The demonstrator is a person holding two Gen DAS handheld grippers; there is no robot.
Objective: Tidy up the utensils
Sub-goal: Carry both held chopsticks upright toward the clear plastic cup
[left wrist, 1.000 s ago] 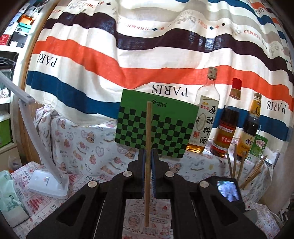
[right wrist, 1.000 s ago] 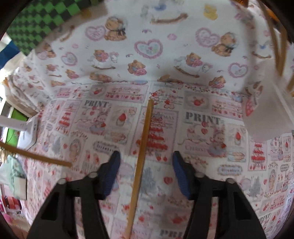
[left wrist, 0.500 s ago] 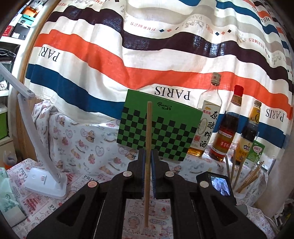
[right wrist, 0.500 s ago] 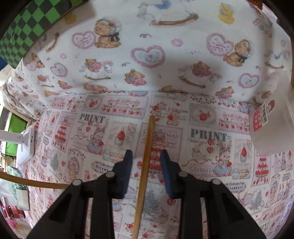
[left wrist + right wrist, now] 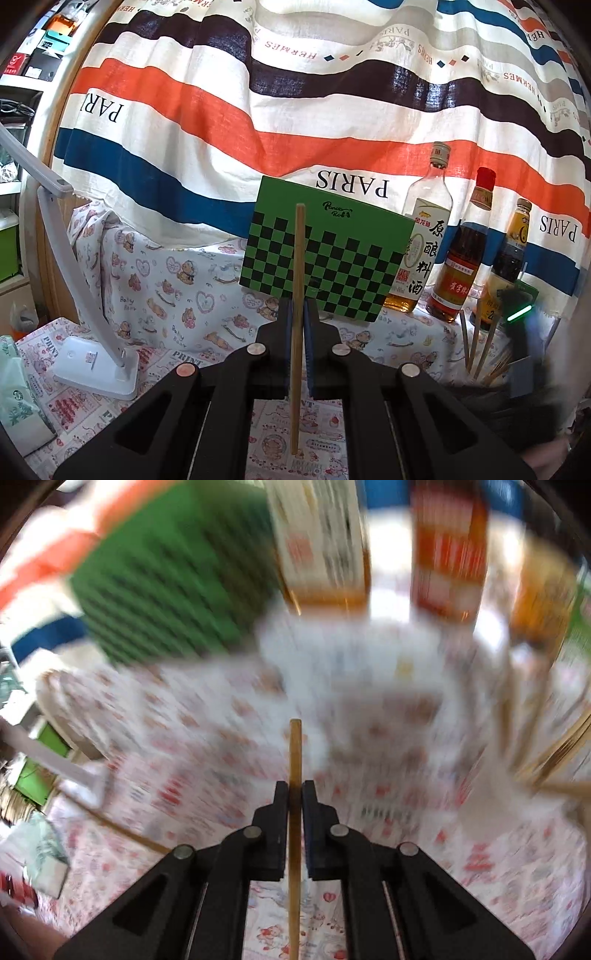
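My left gripper [image 5: 297, 306] is shut on a wooden chopstick [image 5: 297, 258] that points up past the jaws, held above the table. My right gripper [image 5: 294, 788] is shut on a second wooden chopstick [image 5: 295, 753]; its view is blurred by motion. Several chopsticks [image 5: 476, 343] stand in a holder at the right of the left wrist view, and show blurred at the right edge of the right wrist view [image 5: 561, 753]. The right gripper's body [image 5: 524, 354] appears blurred beside that holder. Another chopstick [image 5: 125, 832] lies low at the left.
A green checkered board [image 5: 332, 258] leans on the striped curtain. Three sauce bottles [image 5: 424, 236] stand to its right. A white desk lamp [image 5: 92, 365] stands at left, a tissue pack [image 5: 18, 410] beside it. A printed cloth [image 5: 177, 295] covers the table.
My right gripper closed on the chopstick that lay on the cloth, lifted it and swung up toward the bottles. My left gripper kept its chopstick and rose slightly.
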